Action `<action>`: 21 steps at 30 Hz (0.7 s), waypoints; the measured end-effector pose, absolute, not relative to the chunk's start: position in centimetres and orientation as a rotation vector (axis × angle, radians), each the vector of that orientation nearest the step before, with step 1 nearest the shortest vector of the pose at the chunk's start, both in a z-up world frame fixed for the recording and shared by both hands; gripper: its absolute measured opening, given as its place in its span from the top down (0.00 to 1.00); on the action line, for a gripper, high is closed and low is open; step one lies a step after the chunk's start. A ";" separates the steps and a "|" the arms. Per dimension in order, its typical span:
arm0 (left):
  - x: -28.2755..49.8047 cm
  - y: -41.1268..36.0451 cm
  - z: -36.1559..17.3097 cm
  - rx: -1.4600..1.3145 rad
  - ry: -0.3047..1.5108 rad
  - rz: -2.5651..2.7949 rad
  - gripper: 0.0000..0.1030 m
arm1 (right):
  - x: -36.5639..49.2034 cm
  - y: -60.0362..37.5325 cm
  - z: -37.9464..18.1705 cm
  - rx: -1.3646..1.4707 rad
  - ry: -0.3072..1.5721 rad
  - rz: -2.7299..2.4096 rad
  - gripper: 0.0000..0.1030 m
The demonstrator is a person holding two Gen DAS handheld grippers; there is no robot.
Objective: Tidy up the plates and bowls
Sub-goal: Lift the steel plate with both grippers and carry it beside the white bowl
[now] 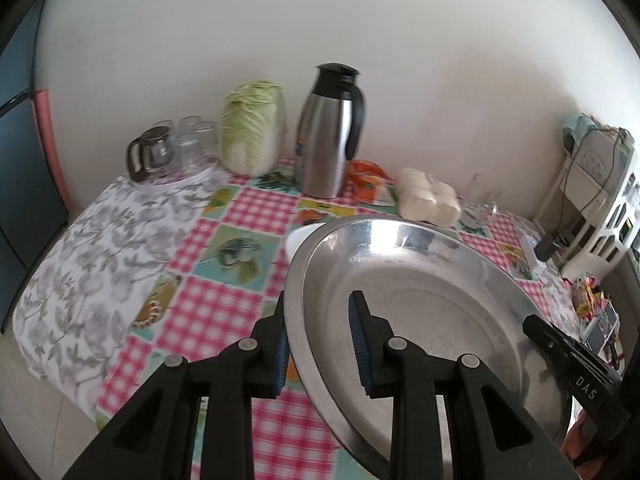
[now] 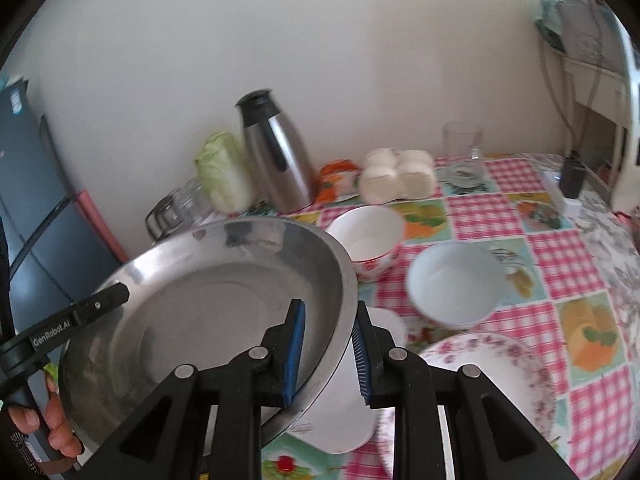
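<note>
Steel basin (image 1: pixel 420 292) held tilted above the checked tablecloth (image 1: pixel 224 304), left gripper (image 1: pixel 320 344) clamping its left rim, right gripper (image 2: pixel 330 354) clamping its right rim, two white bowls (image 2: pixel 456 284) and a floral plate (image 2: pixel 480 376) below, flask (image 1: pixel 328 132) and cabbage (image 1: pixel 252 132) by the wall.

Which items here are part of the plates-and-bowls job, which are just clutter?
Job:
- steel basin, held by left tongs and right tongs
- white bowl
- red-patterned bowl
- floral plate

Clutter:
- thermos jug
- cabbage
- steamed buns
- glass cup
</note>
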State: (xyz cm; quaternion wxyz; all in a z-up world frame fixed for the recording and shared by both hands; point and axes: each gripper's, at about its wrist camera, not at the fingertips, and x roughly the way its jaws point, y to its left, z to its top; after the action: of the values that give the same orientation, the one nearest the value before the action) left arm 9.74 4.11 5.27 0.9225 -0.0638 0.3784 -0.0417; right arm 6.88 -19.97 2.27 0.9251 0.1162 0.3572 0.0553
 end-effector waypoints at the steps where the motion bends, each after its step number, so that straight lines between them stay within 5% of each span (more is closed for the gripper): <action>1: 9.9 3.8 5.3 -0.133 0.778 -0.090 0.72 | 6.7 -20.7 2.3 0.246 0.727 0.104 0.76; 21: 12.9 -2.7 2.4 -0.236 0.835 -0.183 0.72 | 6.5 -27.9 0.4 0.268 0.753 -0.035 0.76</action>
State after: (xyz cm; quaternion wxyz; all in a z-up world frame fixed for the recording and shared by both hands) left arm 12.90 -2.68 2.39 0.9033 -0.1143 0.4040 -0.0884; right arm 6.50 -27.88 0.39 0.9210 0.1303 0.3667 -0.0172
